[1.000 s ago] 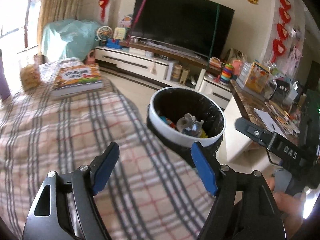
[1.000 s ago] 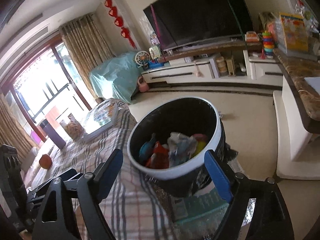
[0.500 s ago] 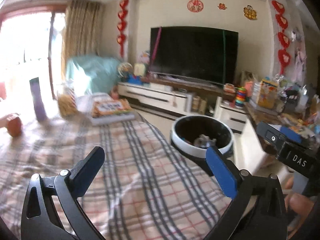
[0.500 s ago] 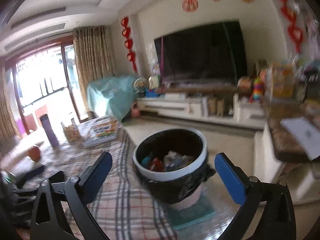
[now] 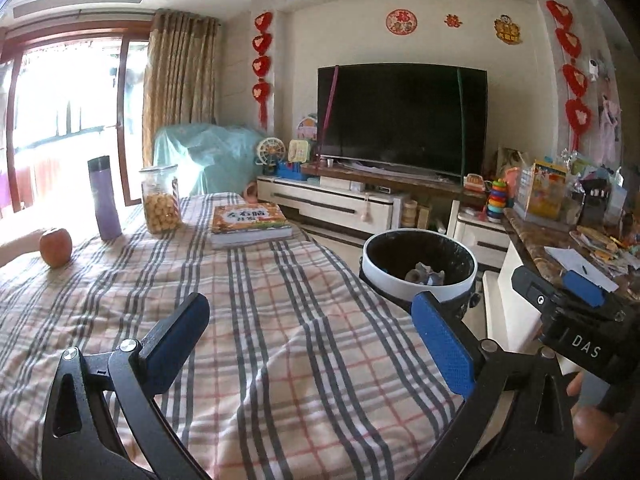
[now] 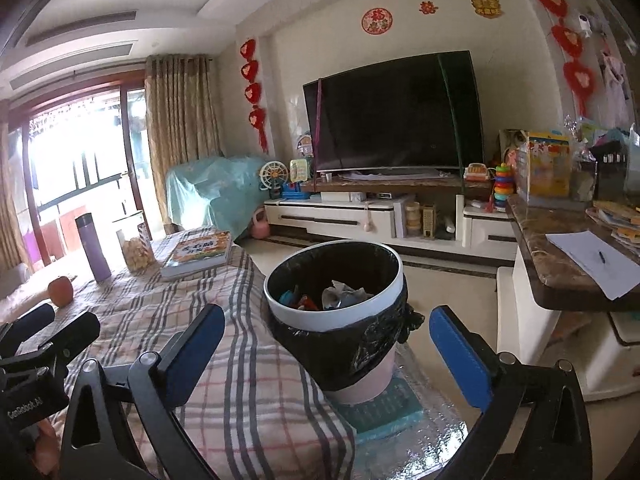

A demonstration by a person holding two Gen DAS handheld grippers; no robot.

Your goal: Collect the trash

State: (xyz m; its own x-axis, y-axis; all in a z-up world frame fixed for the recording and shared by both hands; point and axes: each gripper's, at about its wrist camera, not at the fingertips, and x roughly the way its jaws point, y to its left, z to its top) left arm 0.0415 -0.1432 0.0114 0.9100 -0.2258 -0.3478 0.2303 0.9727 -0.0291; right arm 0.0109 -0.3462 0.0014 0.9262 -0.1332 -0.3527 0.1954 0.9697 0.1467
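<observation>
Pulling back from the trash bin [image 6: 334, 292], the left gripper [image 5: 312, 344] and right gripper [image 6: 332, 348] have just opened wide and hold nothing; crumpled trash [image 6: 344, 296] lies inside, right of the checked tablecloth [image 5: 256, 320], suggesting collection is finished.

Both wrist views toward shared television [image 5: 402, 118]

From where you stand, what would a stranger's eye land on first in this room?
Probably the big dark television on the far wall, flanked by strings of red heart ornaments. Nearer, a white-rimmed trash bin lined with a black bag stands beside the plaid-covered table, already holding crumpled trash.
</observation>
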